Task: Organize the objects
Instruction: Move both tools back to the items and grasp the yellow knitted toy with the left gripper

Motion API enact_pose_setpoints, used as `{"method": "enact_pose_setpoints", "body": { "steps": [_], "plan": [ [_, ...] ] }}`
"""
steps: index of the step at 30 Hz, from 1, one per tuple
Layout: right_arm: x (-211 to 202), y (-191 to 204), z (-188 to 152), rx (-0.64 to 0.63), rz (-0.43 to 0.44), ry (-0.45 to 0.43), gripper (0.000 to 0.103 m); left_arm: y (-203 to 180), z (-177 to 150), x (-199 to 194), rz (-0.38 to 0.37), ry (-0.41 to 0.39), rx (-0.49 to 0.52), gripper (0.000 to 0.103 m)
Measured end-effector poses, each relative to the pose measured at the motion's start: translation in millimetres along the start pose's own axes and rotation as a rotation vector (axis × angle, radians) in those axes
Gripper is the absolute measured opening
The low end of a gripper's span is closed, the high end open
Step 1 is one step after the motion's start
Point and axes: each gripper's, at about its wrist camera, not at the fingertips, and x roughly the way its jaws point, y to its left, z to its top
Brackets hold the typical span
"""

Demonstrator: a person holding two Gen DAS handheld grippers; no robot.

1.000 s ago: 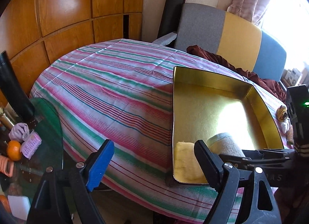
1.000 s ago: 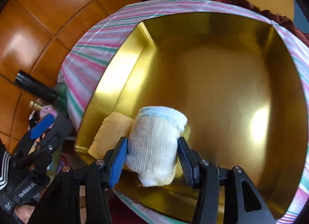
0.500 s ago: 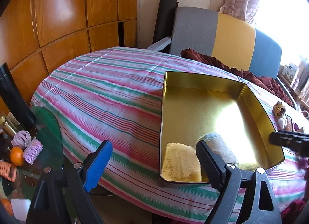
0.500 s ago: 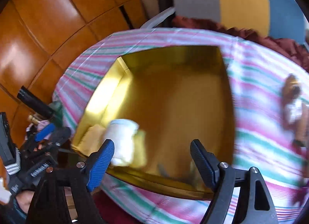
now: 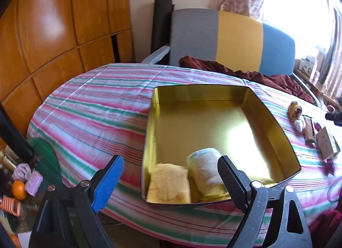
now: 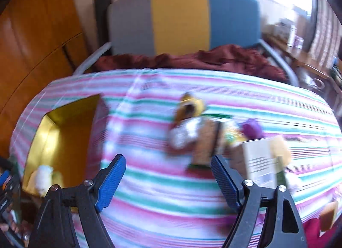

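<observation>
Blue ribbed pads faced each other across a wide gap on the right gripper [image 6: 167, 180], its fingers spread with nothing between them, above the striped tablecloth [image 6: 162, 201]. Just beyond its fingertips lay a cluster of small objects [image 6: 205, 132], so smeared by motion blur that only a yellow-brown lump, something silvery and a purple piece could be made out; a white carton [image 6: 259, 161] beside them was partly cut off by the right finger. At the far left of that view, the gold tin [image 6: 64, 117] showed only in part.

The left gripper [image 5: 170, 180] was likewise spread wide and empty, hovering at the near edge of the gold tin [image 5: 213, 96]. Inside, in the near left corner, a yellow folded cloth [image 5: 168, 182] touched a rolled white sock [image 5: 206, 165], whose near end was hidden behind the black right finger. A striped chair back [image 5: 233, 40] stood behind the table.
</observation>
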Motion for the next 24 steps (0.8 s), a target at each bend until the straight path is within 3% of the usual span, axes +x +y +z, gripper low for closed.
{"method": "enact_pose_setpoints", "body": {
  "steps": [4,9,12,16,24],
  "plan": [
    [4.1,-53.8,10.9,0.11,-0.103,-0.069,0.085,-21.0,7.5,-2.1,-0.045,-0.005,0.042,0.09],
    [15.9,-130.3,-3.2,0.382,-0.151,-0.087,0.085,-59.8,20.1,-3.2,-0.107,-0.017,0.118,0.09],
    [14.5,-161.7,-12.3,0.567,-0.086,-0.087,0.085,-87.4,29.7,0.5,-0.155,-0.012,0.159,0.09],
    [19.5,-176.7,-19.3,0.646,-0.023,-0.051,0.086,-128.3,41.9,7.8,-0.23,0.007,0.196,0.09],
    [25.8,-170.0,-20.5,0.643,0.067,-0.01,0.086,-209.8,63.0,25.4,-0.333,0.066,0.283,0.09]
  ]
}}
